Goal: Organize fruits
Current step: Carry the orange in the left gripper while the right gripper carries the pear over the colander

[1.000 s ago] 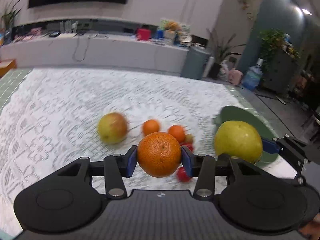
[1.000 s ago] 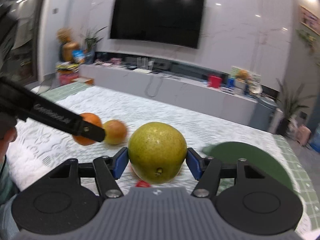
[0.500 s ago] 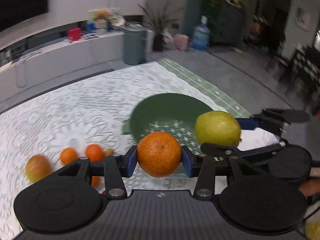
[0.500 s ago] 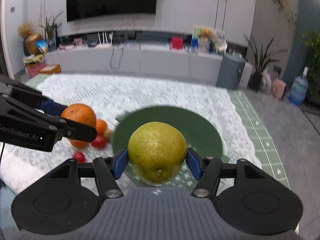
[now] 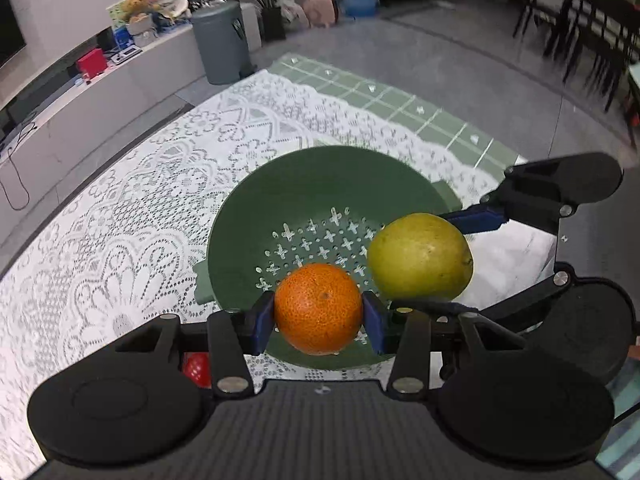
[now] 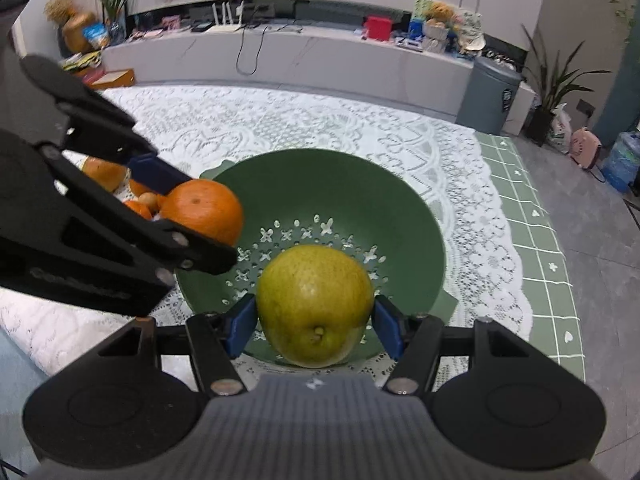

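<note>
My left gripper (image 5: pixel 319 318) is shut on an orange (image 5: pixel 319 307), held over the near rim of a green perforated bowl (image 5: pixel 312 188). My right gripper (image 6: pixel 315 326) is shut on a yellow-green pear (image 6: pixel 315 305), also above the green bowl (image 6: pixel 360 196). In the left wrist view the pear (image 5: pixel 419 257) hangs to the right of the orange, with the right gripper's blue pad (image 5: pixel 476 218) against it. In the right wrist view the orange (image 6: pixel 204 210) sits at the bowl's left edge, pinched by the left gripper's fingers (image 6: pixel 160 176). Nothing lies inside the bowl.
The bowl stands on a white lace cloth (image 6: pixel 280 120) over a green checked mat (image 6: pixel 536 216). Left of the bowl lie small oranges (image 6: pixel 138 206) and an apple (image 6: pixel 102 170). A red fruit (image 5: pixel 196 366) shows under my left gripper. The table edge and grey floor run to the right.
Both grippers swung right, away from the loose fruit pile, and now hang over the green bowl, each still carrying its fruit. The left one rolled as it moved.
</note>
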Demonstrator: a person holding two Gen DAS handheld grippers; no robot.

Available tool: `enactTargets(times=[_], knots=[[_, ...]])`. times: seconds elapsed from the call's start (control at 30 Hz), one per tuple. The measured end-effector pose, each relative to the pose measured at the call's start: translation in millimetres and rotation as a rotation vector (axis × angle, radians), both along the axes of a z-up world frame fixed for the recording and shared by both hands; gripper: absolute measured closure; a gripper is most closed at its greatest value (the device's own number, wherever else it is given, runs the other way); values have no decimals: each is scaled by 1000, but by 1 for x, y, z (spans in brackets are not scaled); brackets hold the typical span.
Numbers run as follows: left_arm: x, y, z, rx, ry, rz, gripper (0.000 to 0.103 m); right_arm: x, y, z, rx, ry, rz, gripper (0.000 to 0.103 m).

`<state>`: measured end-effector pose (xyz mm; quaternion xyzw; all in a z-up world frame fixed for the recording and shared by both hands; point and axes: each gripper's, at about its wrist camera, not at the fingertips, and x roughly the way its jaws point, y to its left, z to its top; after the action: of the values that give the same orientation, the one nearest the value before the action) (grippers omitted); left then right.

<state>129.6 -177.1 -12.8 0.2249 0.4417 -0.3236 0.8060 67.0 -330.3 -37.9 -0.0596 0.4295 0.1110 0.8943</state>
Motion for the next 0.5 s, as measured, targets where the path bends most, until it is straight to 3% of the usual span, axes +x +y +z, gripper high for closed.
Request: enactTargets(times=[0.5], knots=[[27,-24,-26,203,82,-48,51,40,1,-21,-36,190,95,43]])
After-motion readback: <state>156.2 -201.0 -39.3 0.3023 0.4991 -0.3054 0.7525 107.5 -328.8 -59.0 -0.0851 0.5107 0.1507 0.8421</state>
